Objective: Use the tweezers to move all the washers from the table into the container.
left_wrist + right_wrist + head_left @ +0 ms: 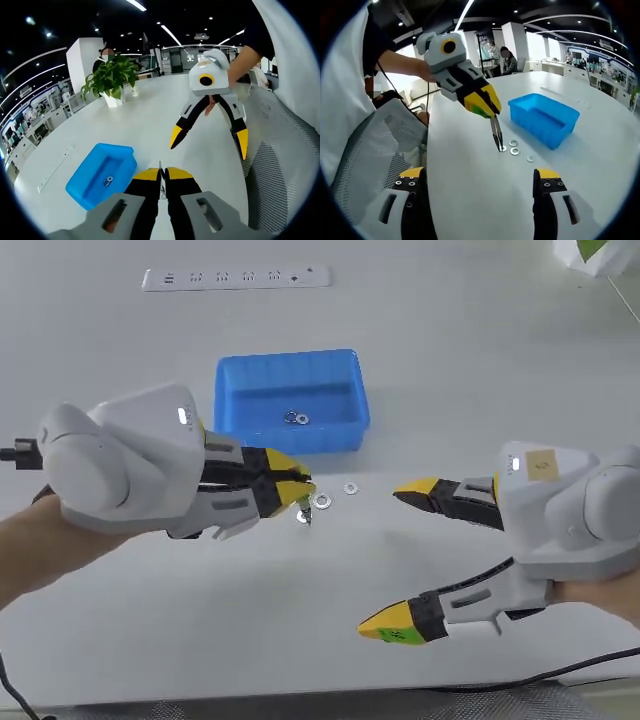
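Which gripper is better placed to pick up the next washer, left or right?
Left. The left gripper is shut on the tweezers, whose tips are down at the washers on the table. The right gripper is open and holds nothing.

White table (300, 630), potted plant (111, 80), ceiling lights (171, 34)
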